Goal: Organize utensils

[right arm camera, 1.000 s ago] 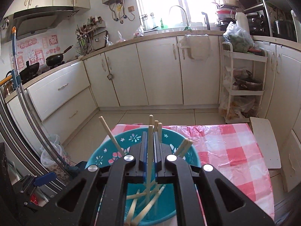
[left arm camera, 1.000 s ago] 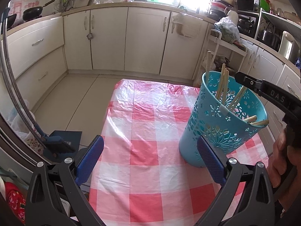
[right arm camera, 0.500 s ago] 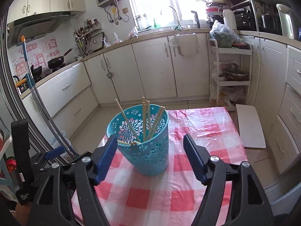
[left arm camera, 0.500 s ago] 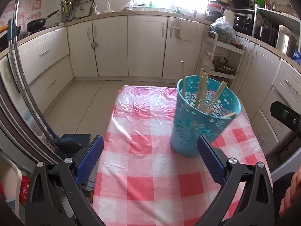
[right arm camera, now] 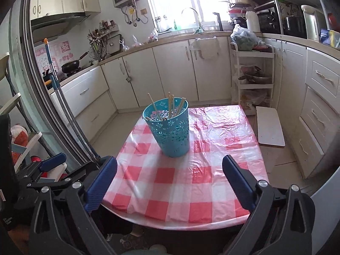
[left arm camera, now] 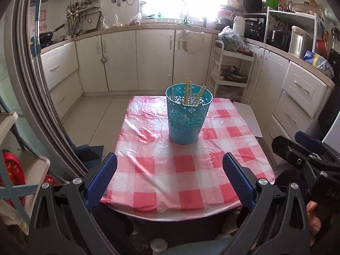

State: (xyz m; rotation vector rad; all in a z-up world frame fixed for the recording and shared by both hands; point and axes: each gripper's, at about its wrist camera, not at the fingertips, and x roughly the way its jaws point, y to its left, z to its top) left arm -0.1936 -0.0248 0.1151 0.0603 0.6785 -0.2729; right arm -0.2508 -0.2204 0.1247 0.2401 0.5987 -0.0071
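A teal cut-out basket [left arm camera: 188, 116] stands upright on the far half of the red-and-white checked table [left arm camera: 187, 170]. Several wooden chopsticks [left arm camera: 188, 92] stand inside it. In the right wrist view the basket [right arm camera: 170, 129] and chopsticks [right arm camera: 171, 105] sit left of centre. My left gripper [left arm camera: 170, 180] is open and empty, back at the table's near edge. My right gripper [right arm camera: 170, 182] is open and empty, also at the near edge; it shows at the right of the left wrist view [left arm camera: 306, 153]. Both are well clear of the basket.
Cream kitchen cabinets [left arm camera: 138, 59] line the back and right walls. A white wire trolley [left arm camera: 231, 70] stands behind the table. A white board [right arm camera: 269, 127] lies on the floor to the right. Mop handles [right arm camera: 63, 106] lean at the left.
My right gripper opened and let a chopstick drop into the basket, then pulled back. Both grippers have moved back from the basket to the table's near edge.
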